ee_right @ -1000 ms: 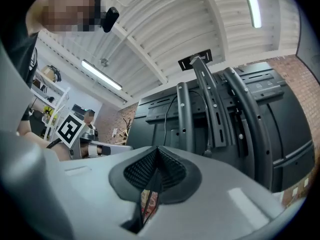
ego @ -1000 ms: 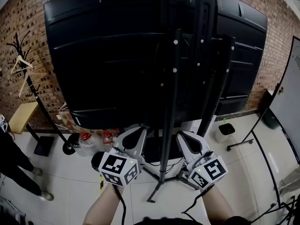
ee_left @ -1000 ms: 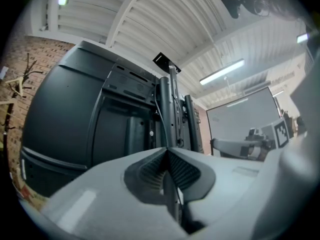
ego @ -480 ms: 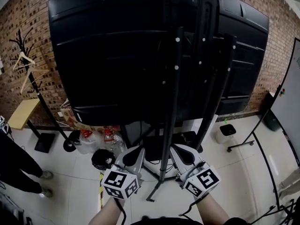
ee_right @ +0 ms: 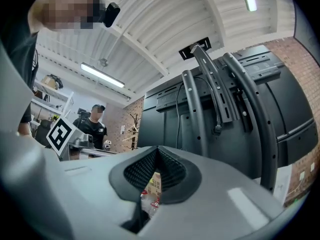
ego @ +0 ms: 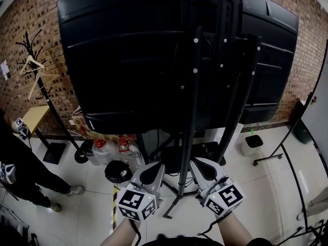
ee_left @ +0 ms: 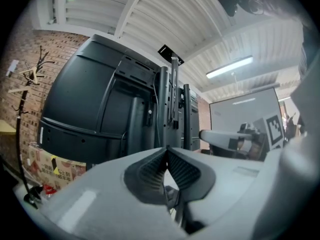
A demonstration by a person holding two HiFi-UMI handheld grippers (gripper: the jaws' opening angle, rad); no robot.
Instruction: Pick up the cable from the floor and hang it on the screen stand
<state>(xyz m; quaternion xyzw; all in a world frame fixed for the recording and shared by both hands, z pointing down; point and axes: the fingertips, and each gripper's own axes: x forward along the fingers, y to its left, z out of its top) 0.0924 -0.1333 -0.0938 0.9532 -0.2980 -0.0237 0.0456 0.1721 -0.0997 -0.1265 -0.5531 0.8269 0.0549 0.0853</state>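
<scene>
1. Head view: both hands sit lower and closer to the body than a second ago, drawn back from the screen stand [ego: 192,111]. The left claw [ego: 154,167] and right claw [ego: 199,164] point at the stand's base with nothing in them. I cannot pick out any loose lead on the floor [ego: 92,204]. My reading is that either the hanging is done or no pickup has begun.
2. Containers in the same view: a round black pail [ego: 118,171] stands left of the base, its inside too dark to read. Clear bottles [ego: 123,150] with red caps stand just behind it. A small white bin [ego: 251,144] sits well to the right, its contents unseen.
3. Left gripper view: the left claw [ee_left: 166,151] is closed pad to pad, holding nothing, and aimed at the stand's uprights. A printed cardboard box [ee_left: 47,166] sits low on the left, and I cannot see what is in it.
4. Right gripper view: the right claw [ee_right: 157,151] is likewise closed and empty. A black cable [ee_right: 218,119] hangs down the stand's bracket and ends in a plug, clear of both claws. It is probably the task's cable, though I cannot confirm that.
</scene>
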